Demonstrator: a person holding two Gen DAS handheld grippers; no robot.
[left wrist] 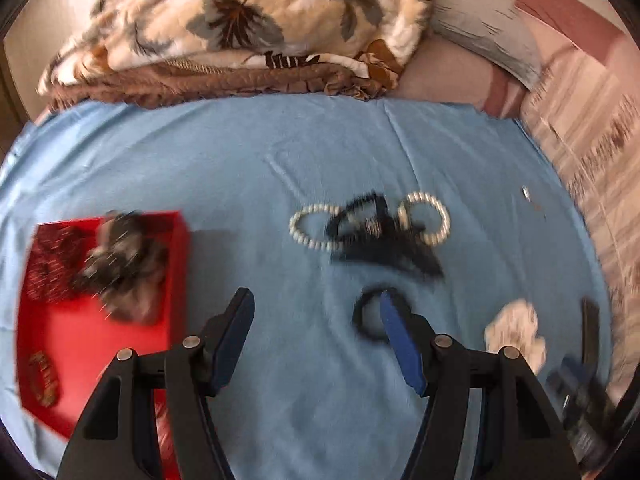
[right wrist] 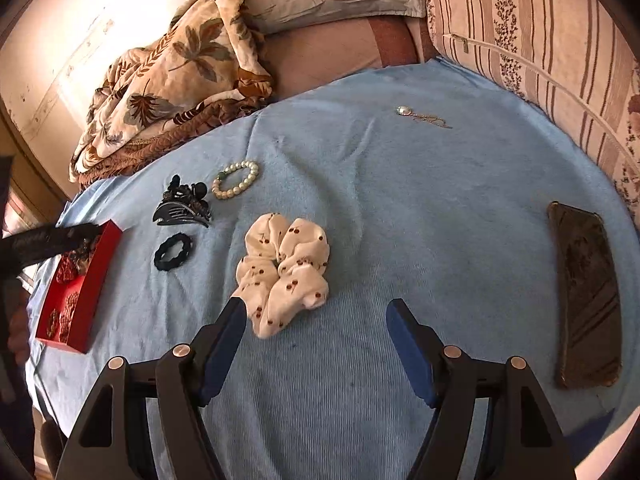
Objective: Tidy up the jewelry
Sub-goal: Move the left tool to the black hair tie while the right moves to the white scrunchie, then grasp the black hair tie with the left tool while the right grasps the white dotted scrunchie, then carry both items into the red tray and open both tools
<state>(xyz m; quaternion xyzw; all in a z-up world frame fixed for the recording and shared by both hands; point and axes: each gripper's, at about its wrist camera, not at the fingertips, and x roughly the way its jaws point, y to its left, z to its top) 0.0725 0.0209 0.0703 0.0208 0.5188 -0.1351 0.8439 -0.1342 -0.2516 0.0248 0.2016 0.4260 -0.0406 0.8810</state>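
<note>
Nearest, the right gripper point(right wrist: 314, 314) stood released, nothing between its jaws, just short of the white cherry-print scrunchie point(right wrist: 286, 274). The left gripper point(left wrist: 316, 306) was likewise released and empty, its right finger overlapping the small black hair tie point(left wrist: 366, 316). Further off lay the black claw clip point(right wrist: 184, 206), the pearl bracelet point(right wrist: 236, 179) and, farthest, a pendant chain point(right wrist: 424, 117), all loose on the blue cloth point(right wrist: 400, 200). The red box point(right wrist: 86, 280) held several pieces, so sorting seemed under way, with 5 items left. Blur in the left view doubled the bracelet; the box's contents were unclear.
</note>
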